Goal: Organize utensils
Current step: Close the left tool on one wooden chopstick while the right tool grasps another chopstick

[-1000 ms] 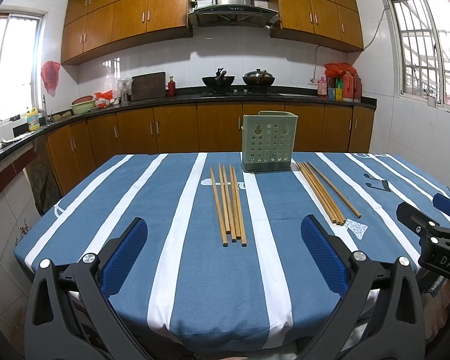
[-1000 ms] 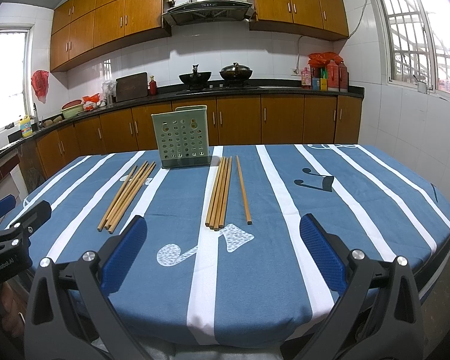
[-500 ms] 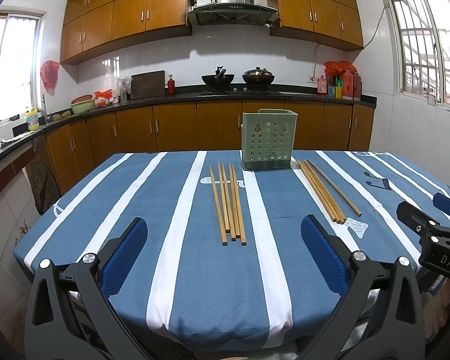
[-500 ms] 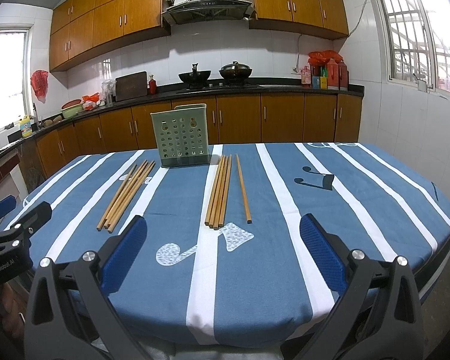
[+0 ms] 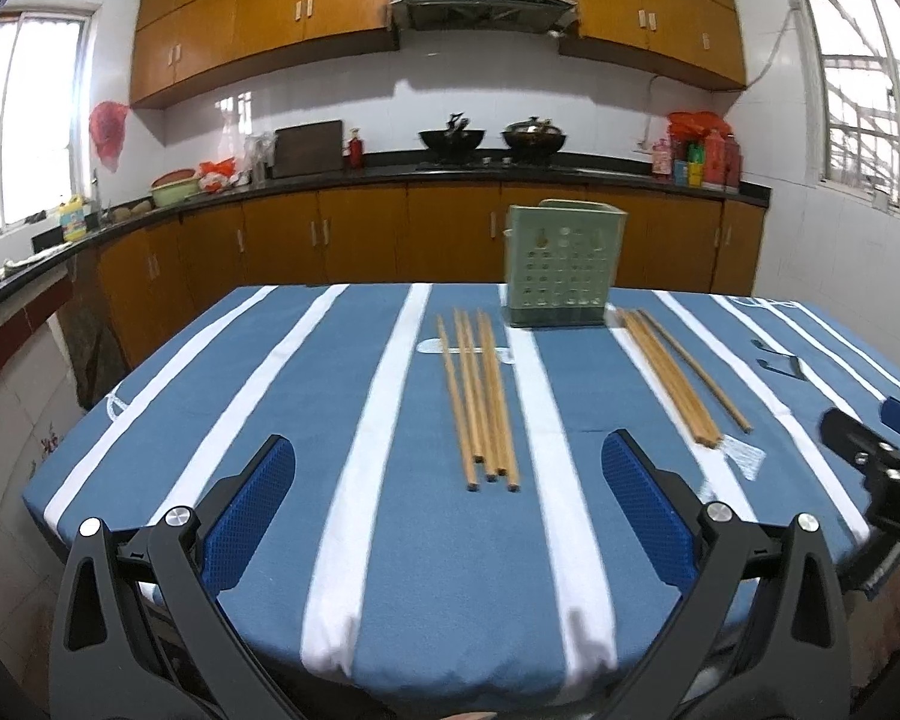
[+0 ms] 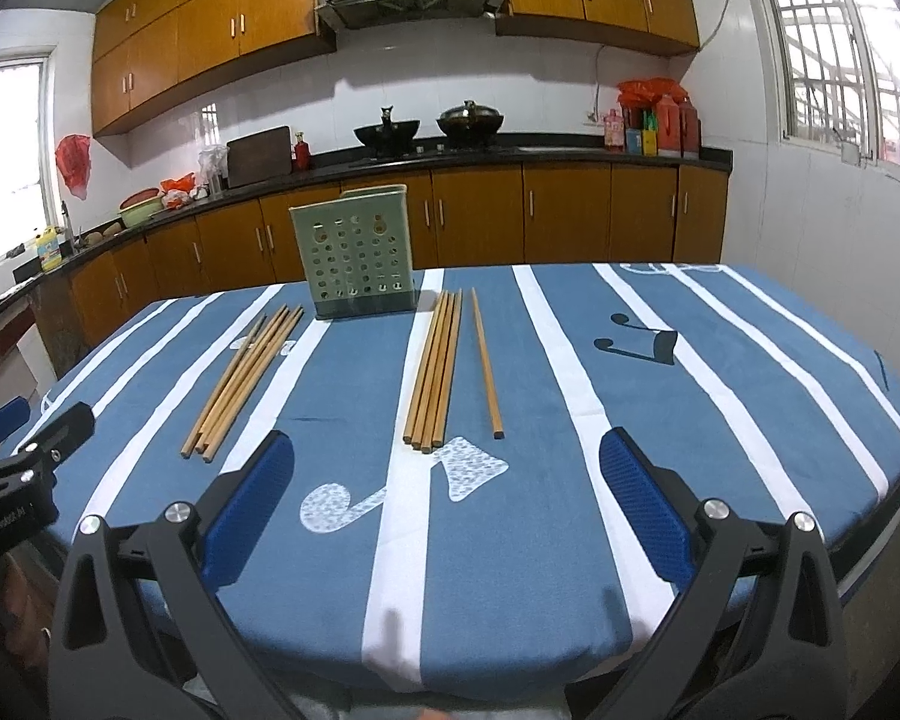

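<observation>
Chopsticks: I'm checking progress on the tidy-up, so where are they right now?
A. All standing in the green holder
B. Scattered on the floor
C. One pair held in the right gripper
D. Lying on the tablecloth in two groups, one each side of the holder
D. The left group of chopsticks and the right group lie flat on the tablecloth either side of the holder; both grippers are open and hold nothing.

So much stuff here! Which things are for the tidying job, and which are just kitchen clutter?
For the job:
left chopsticks
right chopsticks
green holder
left gripper
right gripper

Just lying about:
woks
cutting board
red bottles
</observation>
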The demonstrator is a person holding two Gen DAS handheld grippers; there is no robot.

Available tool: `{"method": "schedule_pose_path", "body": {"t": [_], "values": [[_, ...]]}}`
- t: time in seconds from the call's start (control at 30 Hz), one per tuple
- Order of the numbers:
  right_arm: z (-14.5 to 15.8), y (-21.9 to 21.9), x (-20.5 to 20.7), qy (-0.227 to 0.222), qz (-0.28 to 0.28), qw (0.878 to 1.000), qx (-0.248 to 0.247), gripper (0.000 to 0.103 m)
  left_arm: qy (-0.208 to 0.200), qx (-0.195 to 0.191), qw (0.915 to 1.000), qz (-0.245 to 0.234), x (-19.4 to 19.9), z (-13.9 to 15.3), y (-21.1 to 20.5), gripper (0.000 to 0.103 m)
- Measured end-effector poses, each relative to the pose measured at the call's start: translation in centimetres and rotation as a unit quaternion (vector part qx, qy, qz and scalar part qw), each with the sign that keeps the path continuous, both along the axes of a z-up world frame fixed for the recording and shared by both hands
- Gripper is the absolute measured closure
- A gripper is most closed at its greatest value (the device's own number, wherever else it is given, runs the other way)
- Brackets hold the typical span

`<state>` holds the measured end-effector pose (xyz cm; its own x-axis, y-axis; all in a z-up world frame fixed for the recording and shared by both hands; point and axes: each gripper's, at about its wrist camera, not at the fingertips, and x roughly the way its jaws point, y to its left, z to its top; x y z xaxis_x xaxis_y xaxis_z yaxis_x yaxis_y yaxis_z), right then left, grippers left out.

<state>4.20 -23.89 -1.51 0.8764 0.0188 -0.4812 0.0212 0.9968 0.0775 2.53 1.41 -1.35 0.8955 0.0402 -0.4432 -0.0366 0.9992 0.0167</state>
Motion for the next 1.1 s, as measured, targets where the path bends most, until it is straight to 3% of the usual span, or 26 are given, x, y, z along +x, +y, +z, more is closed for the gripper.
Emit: {"method": "schedule_pose_path", "body": {"t": [0.23,0.4,0.43,0.57,0.73,0.87,1.1], "values": [[0.0,-1.7,5.2,0.057,-0.028,0.998,0.018,0.008,0.059,-0.040,0.9973,0.019,4.8,0.3,3.4,0.002],[-1.5,-2.7,10.0,0.123,-0.031,0.991,0.030,0.044,0.107,-0.042,0.9931,0.022,8.4,-0.4,5.0,0.002],[-1.9,-2.8,10.9,0.135,-0.031,0.990,0.037,0.047,0.113,-0.037,0.9927,0.020,8.9,-0.5,5.0,0.003],[-3.4,-3.2,14.2,0.167,-0.028,0.984,0.048,0.072,0.142,-0.031,0.9893,0.003,11.0,-1.4,5.1,0.025],[-5.3,-2.9,17.2,0.206,-0.026,0.977,0.049,0.076,0.175,-0.055,0.9827,-0.023,12.8,-2.4,5.1,0.038],[-5.9,-2.6,17.7,0.205,-0.033,0.978,0.014,0.093,0.195,-0.057,0.9782,-0.042,13.8,-3.2,4.6,0.051],[-5.8,-2.7,17.9,0.202,-0.036,0.979,0.008,0.094,0.219,-0.058,0.9715,-0.068,15.1,-4.0,3.5,0.068]]}}
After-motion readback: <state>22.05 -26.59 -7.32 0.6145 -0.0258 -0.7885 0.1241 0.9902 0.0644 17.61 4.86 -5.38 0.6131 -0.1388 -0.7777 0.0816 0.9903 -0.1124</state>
